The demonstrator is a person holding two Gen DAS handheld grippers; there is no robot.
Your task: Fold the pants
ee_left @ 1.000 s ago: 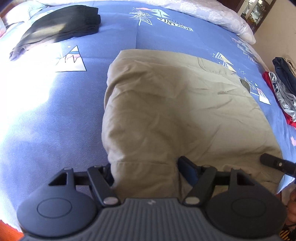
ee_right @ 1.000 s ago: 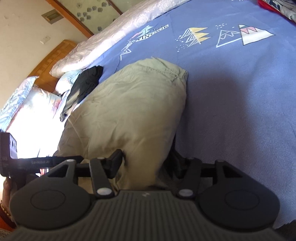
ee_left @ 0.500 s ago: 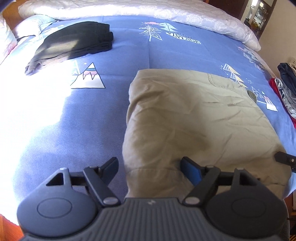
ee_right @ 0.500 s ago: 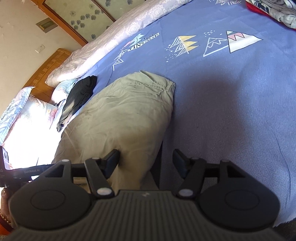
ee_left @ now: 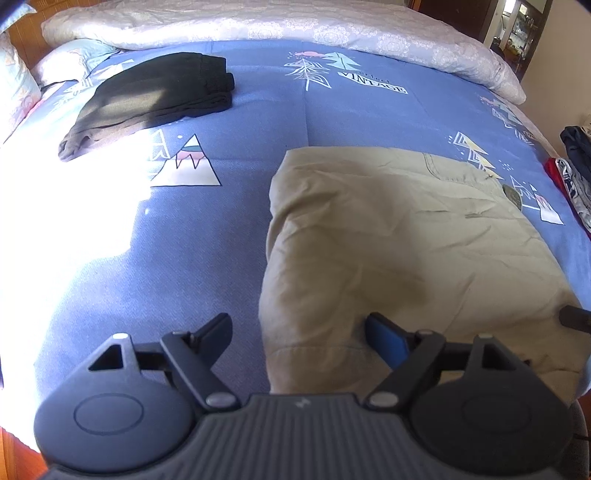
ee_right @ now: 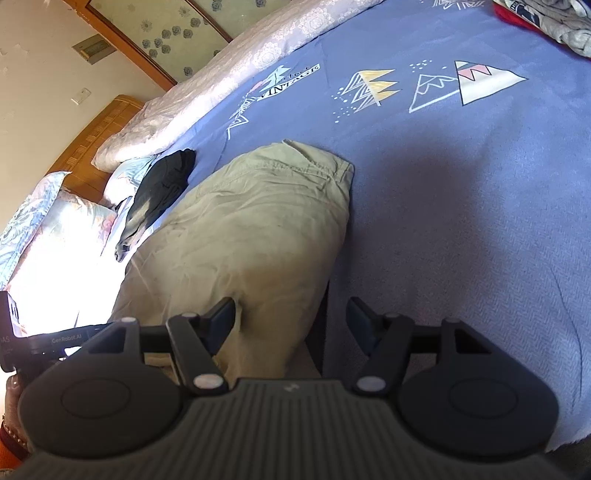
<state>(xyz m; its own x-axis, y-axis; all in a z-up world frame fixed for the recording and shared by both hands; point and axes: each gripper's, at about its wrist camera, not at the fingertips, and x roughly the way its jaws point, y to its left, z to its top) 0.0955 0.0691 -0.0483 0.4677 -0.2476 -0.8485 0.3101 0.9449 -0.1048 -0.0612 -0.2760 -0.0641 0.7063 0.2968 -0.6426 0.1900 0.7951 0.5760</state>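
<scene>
The khaki pants [ee_left: 388, 240] lie folded into a broad rectangle on the blue bedspread [ee_left: 184, 277], hem edge nearest me. My left gripper [ee_left: 299, 328] hovers over their near left corner. Its jaws are opening, the fabric lies loose between them, and no pad presses on it. In the right wrist view the pants [ee_right: 258, 221] run away towards the pillows. My right gripper [ee_right: 291, 314] stands open astride their near right corner, its left finger [ee_right: 221, 314] over the cloth. The left tool [ee_right: 55, 339] shows at the lower left, a hand [ee_right: 11, 391] on it.
A folded black garment [ee_left: 155, 96] lies at the far left of the bed, near pillows [ee_right: 55, 221]. A pale quilt [ee_left: 295, 22] is rolled along the far side. A pile of clothes [ee_left: 572, 173] sits at the right edge. Bright sunlight washes out the bed's left part.
Both grippers have opened wider and let go of the pants' near edge. The fabric has dropped flat onto the bed. The left view has tilted up, showing more of the bed.
</scene>
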